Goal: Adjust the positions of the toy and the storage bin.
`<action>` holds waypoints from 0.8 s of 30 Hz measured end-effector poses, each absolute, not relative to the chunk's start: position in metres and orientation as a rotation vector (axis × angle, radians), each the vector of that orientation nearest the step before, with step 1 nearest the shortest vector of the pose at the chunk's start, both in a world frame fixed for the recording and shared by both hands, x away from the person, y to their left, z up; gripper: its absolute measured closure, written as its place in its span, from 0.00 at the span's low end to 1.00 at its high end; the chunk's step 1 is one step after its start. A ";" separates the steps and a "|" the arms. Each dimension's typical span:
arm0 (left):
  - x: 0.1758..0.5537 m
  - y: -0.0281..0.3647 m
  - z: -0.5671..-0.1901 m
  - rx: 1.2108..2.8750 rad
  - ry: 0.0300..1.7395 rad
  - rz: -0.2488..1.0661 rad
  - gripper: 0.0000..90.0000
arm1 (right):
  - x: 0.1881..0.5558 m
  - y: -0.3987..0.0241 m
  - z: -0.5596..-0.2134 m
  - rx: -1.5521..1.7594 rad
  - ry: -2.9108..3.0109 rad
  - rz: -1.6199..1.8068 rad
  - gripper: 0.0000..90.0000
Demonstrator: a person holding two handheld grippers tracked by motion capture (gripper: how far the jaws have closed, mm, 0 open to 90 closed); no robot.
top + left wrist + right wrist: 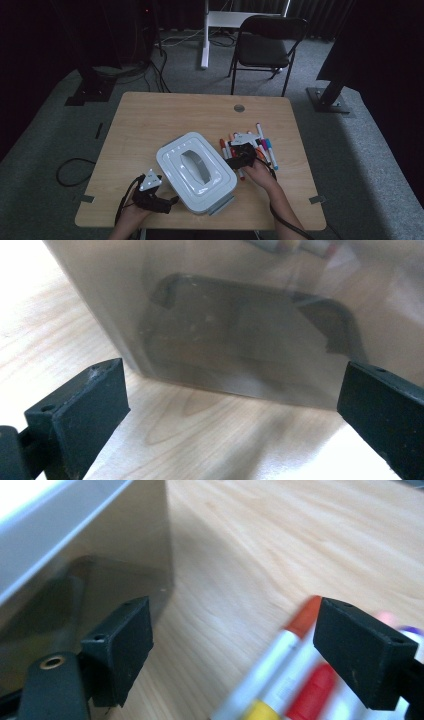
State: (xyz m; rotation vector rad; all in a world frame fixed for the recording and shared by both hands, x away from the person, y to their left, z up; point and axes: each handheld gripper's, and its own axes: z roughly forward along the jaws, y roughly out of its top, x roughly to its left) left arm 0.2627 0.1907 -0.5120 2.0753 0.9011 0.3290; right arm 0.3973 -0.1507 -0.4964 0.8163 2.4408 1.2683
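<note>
Right hand-held gripper [232,645], jaws apart and empty, hovers over the markers [250,147] lying right of the lidded box [196,171] on the tabletop [150,120]; lower it squarely over one orange-capped marker [280,650] before closing, while the left hand-held gripper [230,410], also apart, waits at the box's near-left side.

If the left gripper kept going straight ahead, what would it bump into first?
Most likely the box: the left gripper points at its translucent side wall, with bare table between. Its fingers stand open.
</note>
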 end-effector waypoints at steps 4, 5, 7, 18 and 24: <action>0.261 0.194 -0.512 2.076 0.926 0.320 0.01 | 0.388 -0.164 -0.494 0.847 2.412 1.277 0.17; 0.261 0.195 -0.511 2.085 0.935 0.316 0.01 | 0.386 -0.167 -0.494 0.856 2.399 1.284 0.17; 0.259 0.195 -0.509 2.085 0.929 0.306 0.01 | 0.383 -0.173 -0.493 0.874 2.387 1.288 0.17; 0.255 0.208 -0.502 2.070 0.908 0.284 0.01 | 0.354 -0.208 -0.507 0.904 2.401 1.220 0.15; 0.252 0.215 -0.489 2.048 0.891 0.271 0.01 | 0.328 -0.232 -0.516 0.965 2.383 1.195 0.16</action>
